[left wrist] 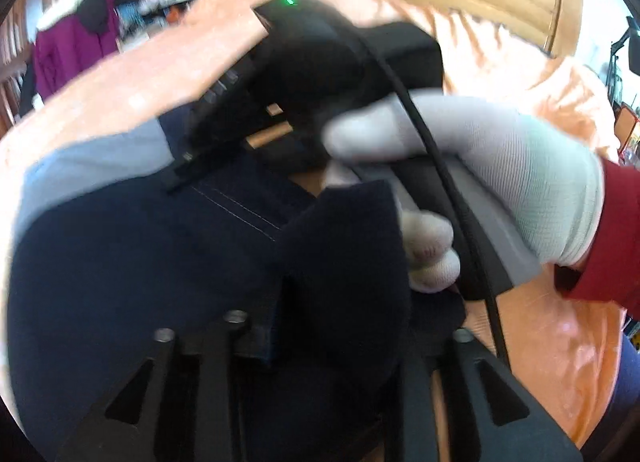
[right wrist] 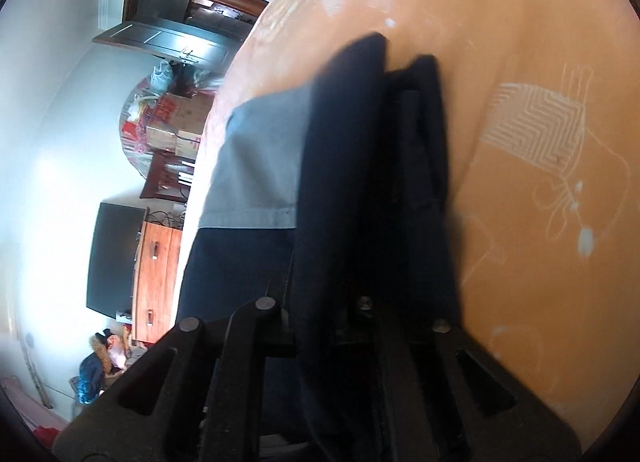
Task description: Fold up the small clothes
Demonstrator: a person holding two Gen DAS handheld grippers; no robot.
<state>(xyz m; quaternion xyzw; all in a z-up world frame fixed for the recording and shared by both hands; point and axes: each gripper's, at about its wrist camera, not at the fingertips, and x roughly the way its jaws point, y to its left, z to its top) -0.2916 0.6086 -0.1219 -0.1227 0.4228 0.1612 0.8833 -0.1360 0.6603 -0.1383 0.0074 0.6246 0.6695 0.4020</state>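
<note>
While your right gripper (right wrist: pixel 400 190) clamps the navy garment (right wrist: pixel 340 182), the left gripper (left wrist: pixel 320 294) also grips it over the orange cloth (right wrist: pixel 520 42).

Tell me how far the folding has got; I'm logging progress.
Midway, apparently. The navy garment with its grey panel lies on the orange cloth, partly doubled over. Both the left gripper and right gripper have a navy flap in their jaws. Left: lay the flaps down flat and let go.

We found no readable text, label, brand or number in either view; the red print on the distant cardboard boxes (right wrist: pixel 176 118) was too blurred.
</note>
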